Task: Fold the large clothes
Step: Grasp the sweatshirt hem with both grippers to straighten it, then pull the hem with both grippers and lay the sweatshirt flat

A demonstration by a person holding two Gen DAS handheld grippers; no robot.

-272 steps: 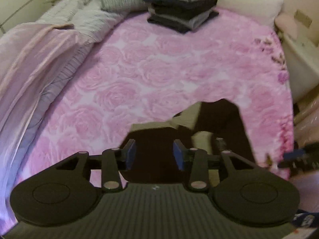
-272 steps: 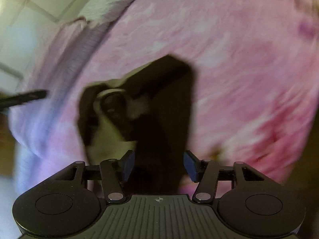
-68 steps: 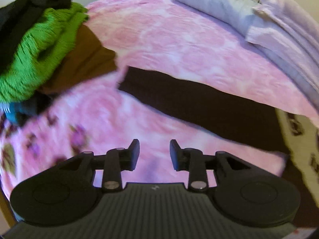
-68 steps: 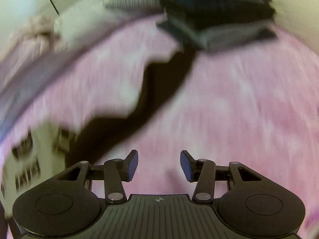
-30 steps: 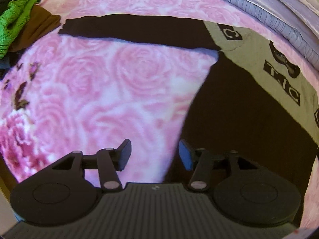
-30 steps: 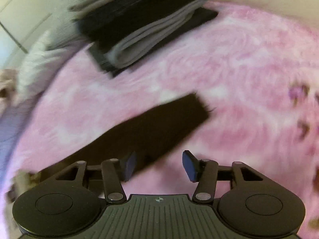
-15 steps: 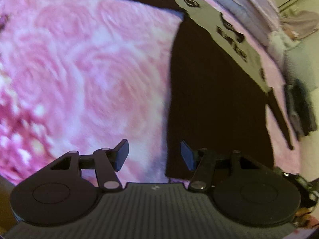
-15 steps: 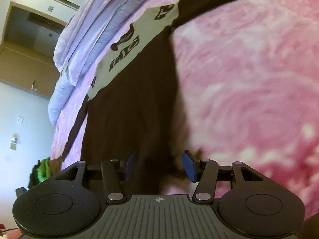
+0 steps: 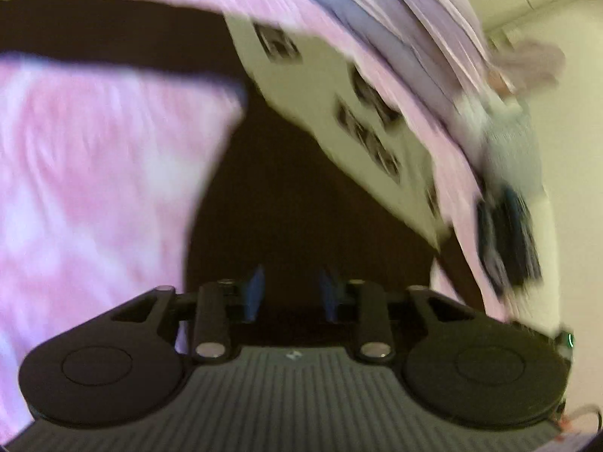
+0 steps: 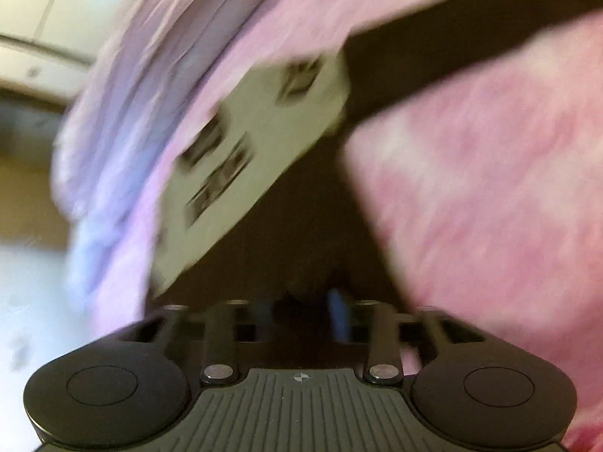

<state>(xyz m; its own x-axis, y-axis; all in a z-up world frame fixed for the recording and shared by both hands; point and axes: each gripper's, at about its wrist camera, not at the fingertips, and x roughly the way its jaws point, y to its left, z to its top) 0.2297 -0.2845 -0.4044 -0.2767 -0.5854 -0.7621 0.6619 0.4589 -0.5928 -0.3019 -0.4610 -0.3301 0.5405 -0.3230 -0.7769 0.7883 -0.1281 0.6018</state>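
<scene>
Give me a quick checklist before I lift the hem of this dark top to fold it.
1. Dark top spread flat on the pink blanket: ok.
2. Left tool over the hem, jaws just closing: ok.
3. Left tool pinching fabric: cannot tell, blurred.
4. Right tool over the hem, jaws just closing: ok.
5. Right tool pinching fabric: cannot tell, blurred.
6. Cream printed panel lying smooth: ok.
</scene>
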